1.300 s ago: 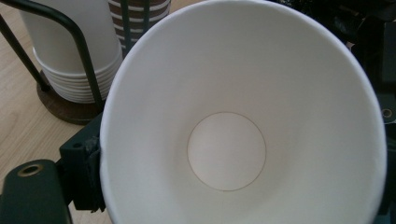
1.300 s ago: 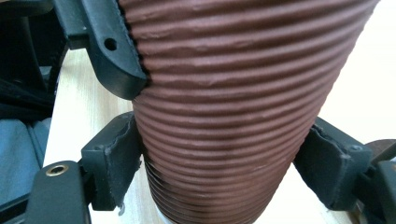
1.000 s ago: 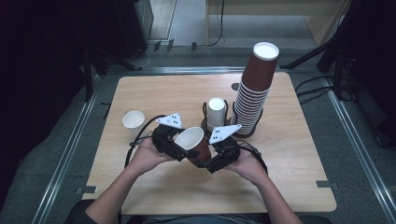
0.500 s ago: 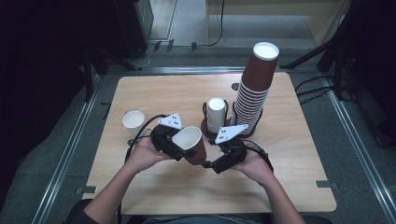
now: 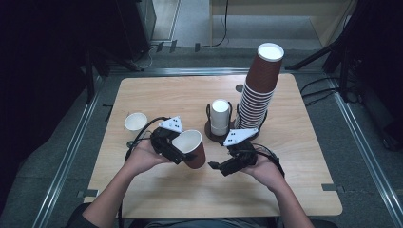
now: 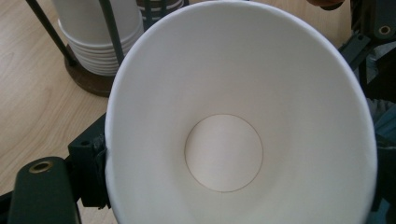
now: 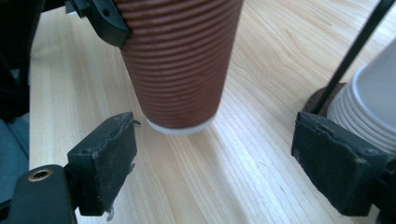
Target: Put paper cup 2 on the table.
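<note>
left jaws clamp one brown cup | right jaws apart, holding nothing | one small white cup

left fingers clamped, right fingers spread

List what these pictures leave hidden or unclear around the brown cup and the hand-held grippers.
- Left gripper view: the brown cup hides the left hand-held gripper far jaw and the table behind.
- Right gripper view: the cup's rim is cut off by the top edge.
- High view: the right hand-held gripper pads are too small to read.
- High view: the white cup stack count is unclear.
</note>
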{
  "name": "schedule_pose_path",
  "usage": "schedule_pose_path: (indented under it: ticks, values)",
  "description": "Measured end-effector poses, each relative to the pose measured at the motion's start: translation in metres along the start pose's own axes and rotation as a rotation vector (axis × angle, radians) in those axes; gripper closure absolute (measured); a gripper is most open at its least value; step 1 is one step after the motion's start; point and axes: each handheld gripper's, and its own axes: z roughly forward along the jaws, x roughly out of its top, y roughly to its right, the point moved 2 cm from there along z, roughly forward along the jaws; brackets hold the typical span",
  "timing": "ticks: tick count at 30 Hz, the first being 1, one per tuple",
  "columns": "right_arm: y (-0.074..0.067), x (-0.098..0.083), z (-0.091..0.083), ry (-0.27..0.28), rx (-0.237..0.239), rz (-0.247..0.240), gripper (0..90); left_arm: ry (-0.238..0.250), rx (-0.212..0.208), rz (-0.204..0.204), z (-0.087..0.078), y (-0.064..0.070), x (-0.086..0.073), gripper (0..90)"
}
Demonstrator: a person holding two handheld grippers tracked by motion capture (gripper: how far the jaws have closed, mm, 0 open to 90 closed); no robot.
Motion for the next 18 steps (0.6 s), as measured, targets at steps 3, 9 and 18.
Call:
schedule_pose_path:
  ticks: [3, 9, 18]
  values:
    - [0.001, -0.001, -0.002, -0.002, -0.01, 0.011, 14.7, -0.007, 0.001, 0.004, -0.003, -0.001, -0.003, 12.6]
    - [0.003, -0.004, -0.008, 0.001, -0.017, 0.02, 14.8, -0.02, -0.009, 0.002, -0.007, -0.002, -0.008, 12.1]
    - [0.008, -0.007, -0.012, -0.008, -0.029, 0.037, 14.8, -0.006, -0.021, -0.003, -0.015, 0.002, -0.012, 11.8]
